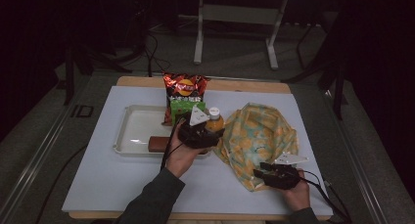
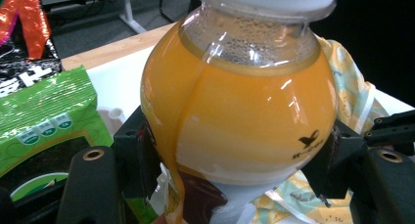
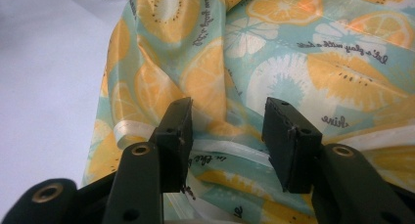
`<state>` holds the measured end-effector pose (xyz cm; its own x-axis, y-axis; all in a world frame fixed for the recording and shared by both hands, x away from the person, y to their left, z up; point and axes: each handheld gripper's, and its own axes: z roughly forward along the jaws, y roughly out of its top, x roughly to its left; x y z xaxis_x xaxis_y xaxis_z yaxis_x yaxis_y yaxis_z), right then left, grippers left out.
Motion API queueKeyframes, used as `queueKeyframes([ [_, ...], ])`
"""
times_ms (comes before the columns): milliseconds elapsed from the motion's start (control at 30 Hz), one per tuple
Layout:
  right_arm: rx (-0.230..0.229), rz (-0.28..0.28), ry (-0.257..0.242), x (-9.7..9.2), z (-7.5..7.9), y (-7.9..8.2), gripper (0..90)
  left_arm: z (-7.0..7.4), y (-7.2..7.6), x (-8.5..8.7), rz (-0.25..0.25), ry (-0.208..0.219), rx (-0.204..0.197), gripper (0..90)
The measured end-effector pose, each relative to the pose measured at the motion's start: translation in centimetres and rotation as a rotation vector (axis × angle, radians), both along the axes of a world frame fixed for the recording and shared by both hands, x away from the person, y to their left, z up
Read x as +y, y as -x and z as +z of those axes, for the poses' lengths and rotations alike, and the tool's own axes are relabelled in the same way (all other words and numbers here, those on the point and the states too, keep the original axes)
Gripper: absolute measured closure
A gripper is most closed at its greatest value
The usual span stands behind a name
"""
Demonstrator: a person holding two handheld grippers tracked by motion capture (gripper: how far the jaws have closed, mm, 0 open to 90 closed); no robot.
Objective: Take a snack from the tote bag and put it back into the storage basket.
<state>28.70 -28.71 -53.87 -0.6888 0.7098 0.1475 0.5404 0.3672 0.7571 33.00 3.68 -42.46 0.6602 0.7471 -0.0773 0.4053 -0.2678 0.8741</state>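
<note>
The left hand-held gripper (image 1: 208,131) clamps a round bottle of orange juice (image 1: 214,122); in the left gripper view its two black jaws press against the bottle (image 2: 240,101) at either side of the belly, under the white cap (image 2: 264,1). Seen from the high view, the bottle sits near the centre of the worktop (image 1: 122,185), just off the right edge of the white tray (image 1: 132,131). At 11 o'clock from the bottle stands a green snack packet (image 1: 182,108), and behind that an orange-red crisp bag (image 1: 186,87). At 8 o'clock, in the tray, lies a brown bar (image 1: 159,144).

The right hand-held gripper (image 1: 262,174) is at 4 o'clock from the bottle, at the near edge of a fruit-print cloth bag (image 1: 257,131). In the right gripper view its jaws stand apart, gripping nothing, over the cloth bag (image 3: 293,62), with a white ribbon strap (image 3: 220,153) running across between them. The cloth bag spreads from 3 o'clock to 5 o'clock of the bottle.
</note>
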Motion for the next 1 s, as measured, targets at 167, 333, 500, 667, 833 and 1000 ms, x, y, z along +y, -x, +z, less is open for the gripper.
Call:
queueKeyframes([
  [167,-0.001,0.0,0.0,0.0,0.0,0.0,54.2,0.1,-0.1,0.4,0.009,-0.001,-0.001,32.9],
  [333,0.0,0.0,0.0,0.0,0.0,0.0,54.1,0.1,-0.1,0.8,0.018,0.006,-0.003,32.9],
  [500,0.0,0.0,-0.001,0.0,0.0,0.0,54.1,0.0,-0.1,1.3,0.022,0.006,0.002,32.9],
  [667,0.0,0.0,0.0,0.0,0.0,0.0,54.1,0.0,-0.1,1.6,0.026,0.007,0.003,32.9],
  [833,-0.001,0.001,0.0,0.0,0.0,0.0,54.0,0.0,-0.1,2.0,0.031,0.007,-0.002,32.9],
  [1000,-0.001,0.001,0.0,0.0,0.0,0.0,54.0,0.0,0.0,2.5,0.036,0.006,-0.006,32.9],
])
